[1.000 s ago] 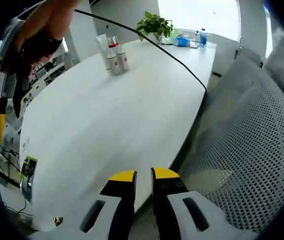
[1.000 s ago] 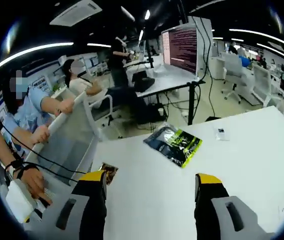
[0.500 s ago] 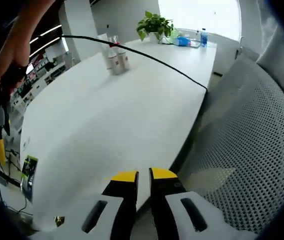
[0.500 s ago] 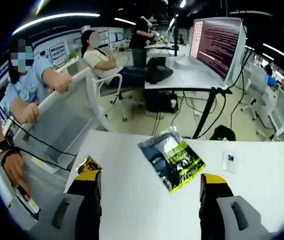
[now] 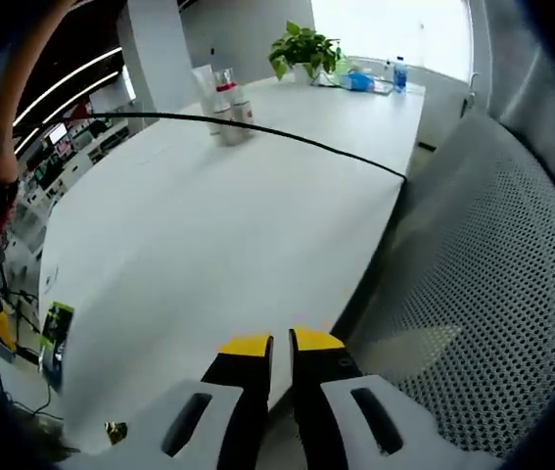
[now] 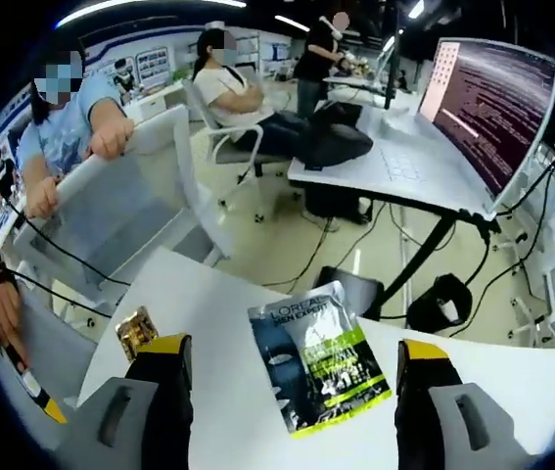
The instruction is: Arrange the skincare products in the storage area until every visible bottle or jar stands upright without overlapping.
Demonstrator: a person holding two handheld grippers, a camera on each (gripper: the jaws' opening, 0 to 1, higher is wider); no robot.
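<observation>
While the left gripper [image 5: 269, 345] hangs low over the near edge of the white surface [image 5: 218, 225] with its jaws pressed nearly together and holding nothing, the skincare bottles [image 5: 223, 108] stand in a tight cluster far ahead of those jaws and a little to their left, well apart from them. They look upright from here, though they are too small to tell whether any touch or overlap. A black cable [image 5: 257, 132] runs across the view between the jaws and the bottles. Beyond the cluster sits a potted plant [image 5: 306, 49], and a mesh chair [image 5: 492, 294] stands to the right of the jaws.

The right gripper [image 6: 292, 357] has its jaws spread wide and empty over a corner of the surface. Between them and just ahead lies a flat dark-and-green sachet [image 6: 316, 357]; a small gold packet [image 6: 137, 330] lies just beyond the left jaw.

Judging by this, neither gripper is near the bottles, so a long reach is needed. The likely trouble is the cable: it could sweep into the cluster during the reach and topple the closely packed bottles. A shut pair of jaws arriving there could also knock one over.
</observation>
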